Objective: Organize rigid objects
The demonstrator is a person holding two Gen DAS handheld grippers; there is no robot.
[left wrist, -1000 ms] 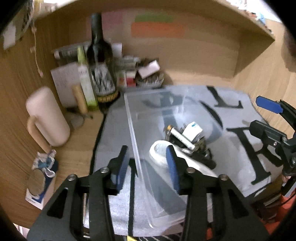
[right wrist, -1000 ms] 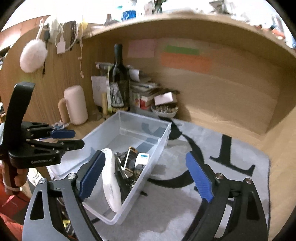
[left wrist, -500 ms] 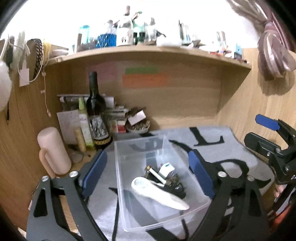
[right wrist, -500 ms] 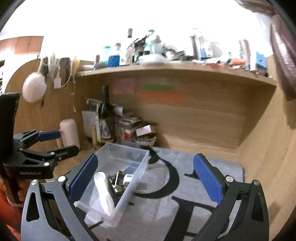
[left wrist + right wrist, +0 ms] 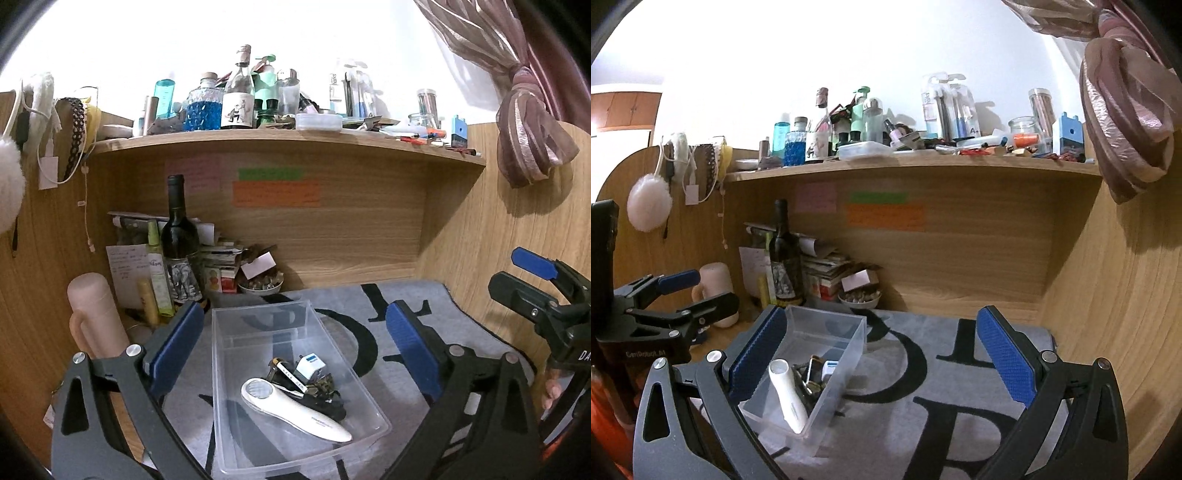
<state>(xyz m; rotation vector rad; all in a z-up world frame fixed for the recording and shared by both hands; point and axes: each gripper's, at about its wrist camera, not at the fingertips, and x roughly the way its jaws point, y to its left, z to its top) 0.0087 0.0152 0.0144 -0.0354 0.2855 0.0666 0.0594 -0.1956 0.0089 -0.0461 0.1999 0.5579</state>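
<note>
Both grippers have pulled back, fingers wide apart and empty; that white handheld device (image 5: 295, 409) in the clear bin (image 5: 364, 380) looks light, stiff, slick—grip mid-handle.

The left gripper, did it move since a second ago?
Yes. The left gripper has pulled back and up from the clear bin, and its jaws have opened wide. Earlier it sat close over the white device.

We cannot read the writing on the pink, green and orange notes (image 5: 275, 188) on the back panel. In the clear bin (image 5: 236, 435), the white device (image 5: 291, 408) hides part of the dark small items (image 5: 321, 395), too jumbled to identify. The stacked papers (image 5: 823, 266) behind the wine bottle (image 5: 783, 258) are mostly hidden.
</note>
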